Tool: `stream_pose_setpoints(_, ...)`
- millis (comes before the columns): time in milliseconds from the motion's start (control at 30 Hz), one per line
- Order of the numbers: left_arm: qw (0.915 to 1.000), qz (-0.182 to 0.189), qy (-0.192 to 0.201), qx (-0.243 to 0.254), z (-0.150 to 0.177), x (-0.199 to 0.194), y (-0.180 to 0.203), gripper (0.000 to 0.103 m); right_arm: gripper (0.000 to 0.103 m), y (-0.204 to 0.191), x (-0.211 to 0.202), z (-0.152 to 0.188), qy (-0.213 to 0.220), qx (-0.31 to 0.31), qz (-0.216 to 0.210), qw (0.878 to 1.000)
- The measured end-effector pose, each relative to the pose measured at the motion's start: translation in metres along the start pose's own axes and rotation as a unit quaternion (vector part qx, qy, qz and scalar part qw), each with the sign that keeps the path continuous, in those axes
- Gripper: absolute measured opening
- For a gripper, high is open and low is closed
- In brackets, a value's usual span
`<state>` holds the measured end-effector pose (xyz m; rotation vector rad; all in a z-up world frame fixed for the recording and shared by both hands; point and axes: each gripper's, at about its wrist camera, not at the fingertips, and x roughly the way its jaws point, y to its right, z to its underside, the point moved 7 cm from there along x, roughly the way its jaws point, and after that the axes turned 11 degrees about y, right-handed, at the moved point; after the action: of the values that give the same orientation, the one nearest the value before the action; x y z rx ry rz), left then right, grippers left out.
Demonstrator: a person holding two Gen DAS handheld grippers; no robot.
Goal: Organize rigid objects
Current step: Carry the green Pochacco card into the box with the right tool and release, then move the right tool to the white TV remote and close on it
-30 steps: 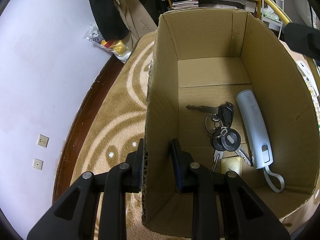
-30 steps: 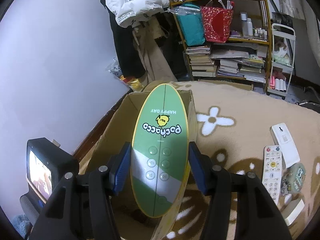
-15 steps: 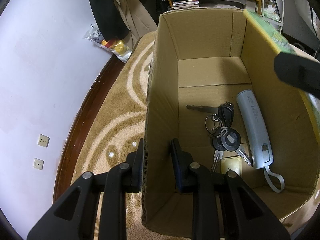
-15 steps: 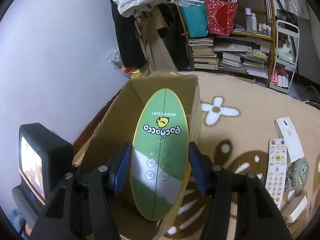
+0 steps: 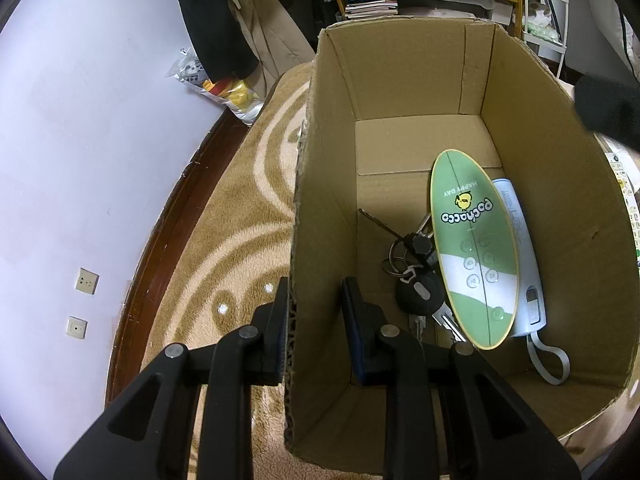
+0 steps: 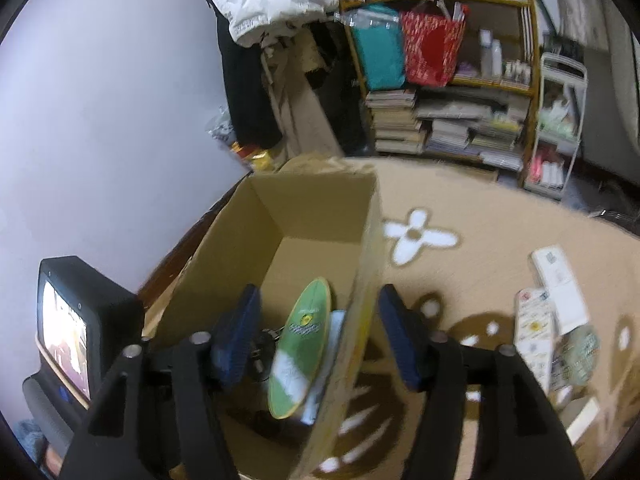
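- My left claw [image 5: 314, 322] is clamping the near left wall of the cardboard box [image 5: 536, 128], one finger outside over the carpet [image 5: 224, 248] and one inside, low in the left wrist frame.
- The green oval card [image 5: 472, 248] is lying inside the box, right of centre in that frame, resting tilted across the bunch of keys [image 5: 416, 276] and the pale blue device [image 5: 520, 256].
- That card is sitting up and to the right of my left claw, apart from it.
- My right claw [image 6: 316, 340] is standing wide apart and empty, straddling the box's right wall at the bottom centre of the right wrist frame.
- There the card [image 6: 302, 352] is showing between its fingers, lower down in the box, touching neither pad.
- White remotes [image 6: 536, 320] are lying on the carpet at the right edge.
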<state>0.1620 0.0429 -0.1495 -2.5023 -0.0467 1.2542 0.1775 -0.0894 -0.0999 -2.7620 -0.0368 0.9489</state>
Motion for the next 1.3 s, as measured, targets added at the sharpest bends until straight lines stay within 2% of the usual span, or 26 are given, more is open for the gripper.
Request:
stream_pose_setpoints(200,1.0000,0.000,0.000,0.000,0.000,0.000,0.000,0.024,0.096,0.018,-0.008,-0.011,0.018,-0.013,0.050,0.999)
stream_pose_setpoints(300,1.0000,0.000,0.000,0.001,0.000,0.000,0.000,0.024,0.102,0.033,-0.005,-0.011,0.015,-0.012,0.073,0.997)
stream_pose_setpoints(533,1.0000,0.000,0.000,0.000,0.000,0.000,0.000,0.024,0.102,0.074,0.000,-0.003,0.002,0.007,0.124,0.992)
stream_pose_setpoints(733,1.0000,0.000,0.000,0.000,0.000,0.000,0.001,0.024,0.102,0.115,0.006,0.014,-0.027,0.030,0.172,0.984)
stream_pose_setpoints(967,1.0000,0.000,0.000,0.001,0.000,-0.001,0.001,0.024,0.102,0.151,0.012,0.036,-0.056,0.077,0.186,0.978)
stream_pose_setpoints(1300,1.0000,-0.001,0.000,0.001,0.000,-0.001,0.001,0.024,0.102,0.153,0.033,0.059,-0.090,0.087,0.180,0.976)
